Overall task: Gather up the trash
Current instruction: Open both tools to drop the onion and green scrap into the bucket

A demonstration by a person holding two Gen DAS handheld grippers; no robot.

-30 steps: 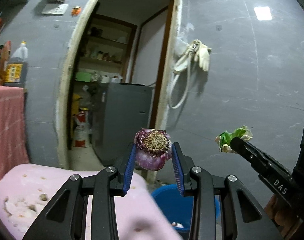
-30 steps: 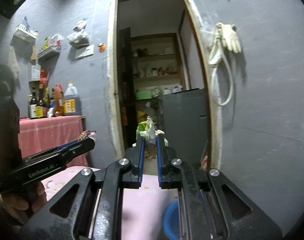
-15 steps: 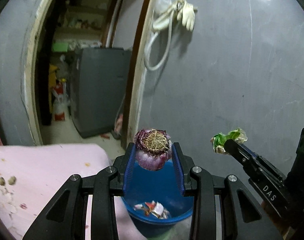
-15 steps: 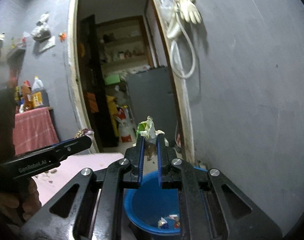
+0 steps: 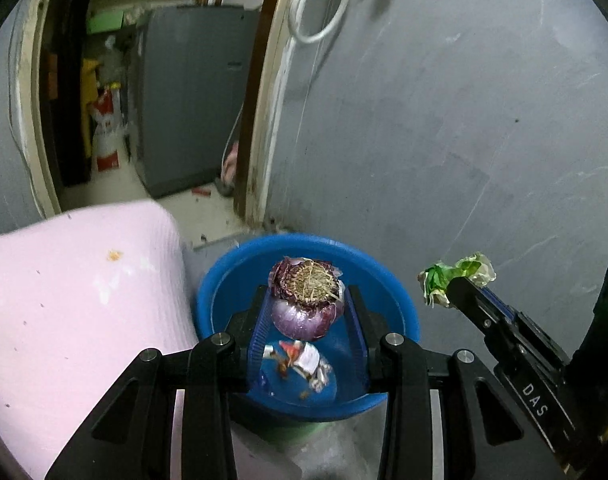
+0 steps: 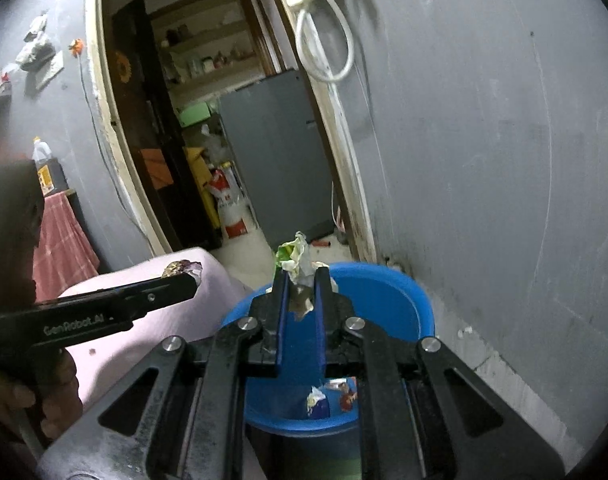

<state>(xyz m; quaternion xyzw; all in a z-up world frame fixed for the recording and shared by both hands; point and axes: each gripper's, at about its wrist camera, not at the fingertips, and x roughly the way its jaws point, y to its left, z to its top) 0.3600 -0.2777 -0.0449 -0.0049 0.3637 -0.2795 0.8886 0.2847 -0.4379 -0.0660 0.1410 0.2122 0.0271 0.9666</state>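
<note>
1. Left gripper (image 5: 306,312) is tilted down over the blue bucket (image 5: 400,300), jaws clamped on a purple onion end (image 5: 306,300). Root side faces the cam, dry stringy roots on top, shiny purple skin below. From the right wrist cam it pokes in from the left (image 6: 189,280), w/ a hand (image 6: 43,396) wrapped around the grip lower left.
2. Pink cloth surface (image 5: 75,292) sits left of the bucket, a few crumbs and stains on it.
3. Bucket is on the floor by the grey wall (image 5: 464,120), right next to the doorway. Some wrapper scraps (image 5: 299,364) already at the bottom.
4. Right gripper (image 6: 300,292) also points down at the bucket, jaws squeezed nearly together on a crumpled green/white wrapper (image 6: 295,256) sticking out past the tips. In the left cam it's (image 5: 450,290) right of the bucket rim, not over the opening.
</note>
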